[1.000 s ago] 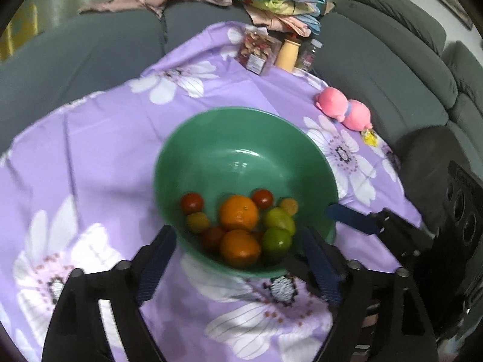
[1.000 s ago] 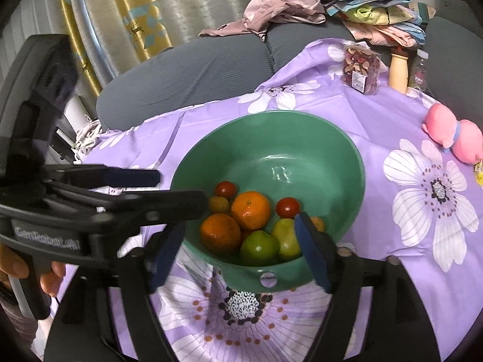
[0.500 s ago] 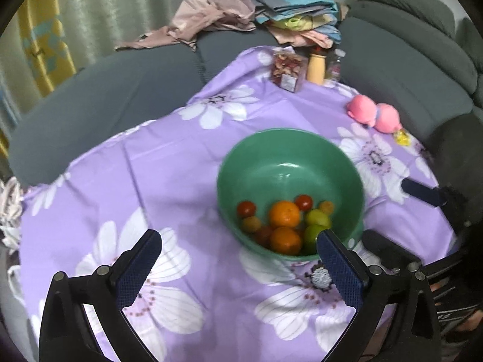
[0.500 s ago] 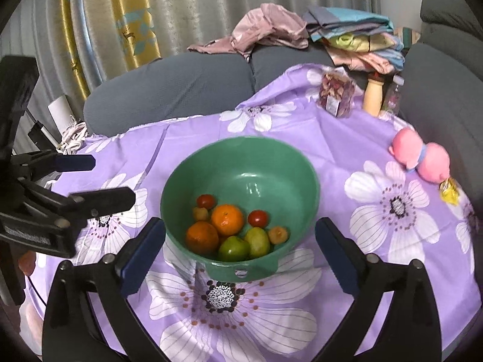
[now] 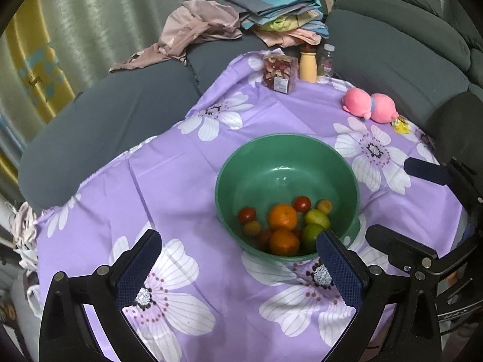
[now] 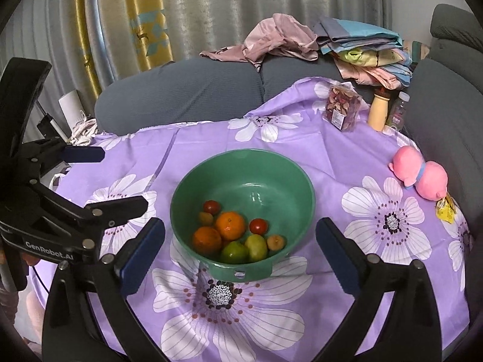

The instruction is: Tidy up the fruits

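Green bowl (image 6: 302, 181) — fruits (image 6: 232, 232) inside | ahead of both grippers (image 6: 240, 250) — wide open, empty

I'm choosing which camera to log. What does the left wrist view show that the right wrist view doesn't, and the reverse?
Only the left wrist view shows the right gripper, open at its right edge. Only the right wrist view shows the left gripper, open, lettered GenRobot.AI, plus the white box beside the sofa. Both show the green bowl holding fruit, the pink plush toy and the floral cloth.
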